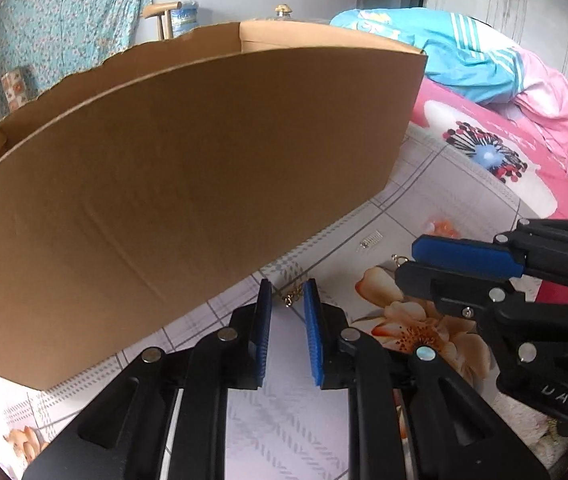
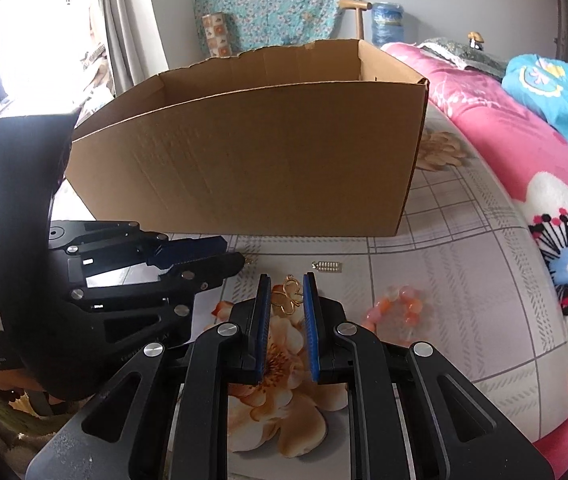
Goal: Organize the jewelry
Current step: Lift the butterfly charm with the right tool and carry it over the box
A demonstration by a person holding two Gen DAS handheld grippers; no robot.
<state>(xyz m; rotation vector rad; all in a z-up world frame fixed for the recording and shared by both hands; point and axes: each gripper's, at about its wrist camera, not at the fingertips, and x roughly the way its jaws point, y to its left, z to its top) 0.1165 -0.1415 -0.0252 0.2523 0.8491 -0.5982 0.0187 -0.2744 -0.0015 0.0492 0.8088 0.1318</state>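
Scene: a bed under a floral sheet, with a cardboard box standing on it and a pink quilt bunched along the right side.
Left gripper: jaws stood slightly apart, tips low over the sheet beside the box's near wall; a small gold chain piece lay in the gap at the tips, and whether the pads touched it could not be told.
Right gripper: jaws narrowly parted, with a gold butterfly pendant between the blue pads; the pendant's edges met both pads, so it appeared gripped.
Relative position: both grippers lay close together, the left gripper's tip pointing toward the right gripper's tips.
Silver piece: a small ridged item flat on the sheet, between the grippers and the box, apart from both.
Bead bracelet: orange and pink beads in a loop on the sheet, to the right of the right gripper, untouched.
Box: open at the top, far rim torn and ragged; its contents were hidden.
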